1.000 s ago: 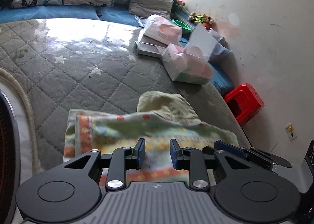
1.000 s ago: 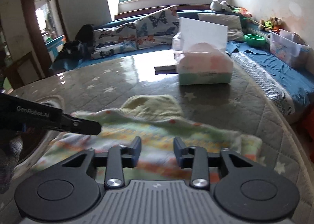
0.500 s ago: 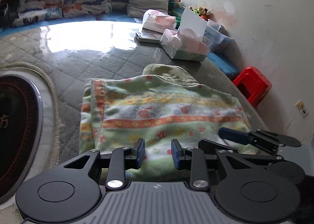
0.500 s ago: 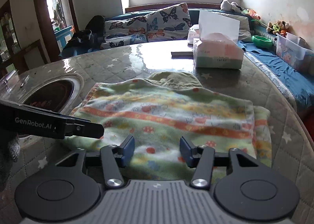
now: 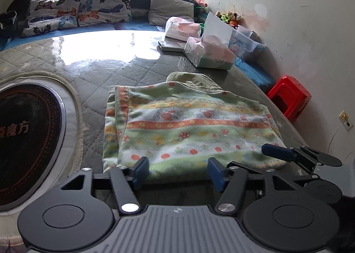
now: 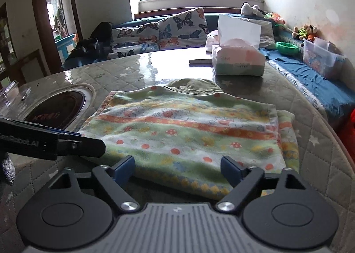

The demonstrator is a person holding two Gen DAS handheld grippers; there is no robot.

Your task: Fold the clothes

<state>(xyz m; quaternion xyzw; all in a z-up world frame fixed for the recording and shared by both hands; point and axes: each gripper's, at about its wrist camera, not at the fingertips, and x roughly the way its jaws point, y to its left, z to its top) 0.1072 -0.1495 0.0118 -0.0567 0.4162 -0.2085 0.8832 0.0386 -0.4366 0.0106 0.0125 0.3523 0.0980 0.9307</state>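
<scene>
A folded fleece garment [image 5: 188,126] with green, white and orange patterned stripes lies flat on the grey quilted table; it also shows in the right wrist view [image 6: 186,133]. An olive-green cloth [image 5: 193,79] pokes out from under its far edge. My left gripper [image 5: 178,172] is open and empty, just short of the garment's near edge. My right gripper [image 6: 179,168] is open and empty, also at the near edge. Each gripper shows in the other's view: the right one [image 5: 297,155] and the left one [image 6: 51,140].
A tissue box [image 5: 208,53] and a flat book [image 5: 172,45] stand beyond the garment. A round black hotplate [image 5: 26,140] is set into the table at the left. A red stool [image 5: 290,97] stands by the wall at the right. Butterfly cushions [image 6: 159,33] line the bench behind.
Both grippers have opened wide and pulled back from the garment. The garment now lies flat and released on the table.
</scene>
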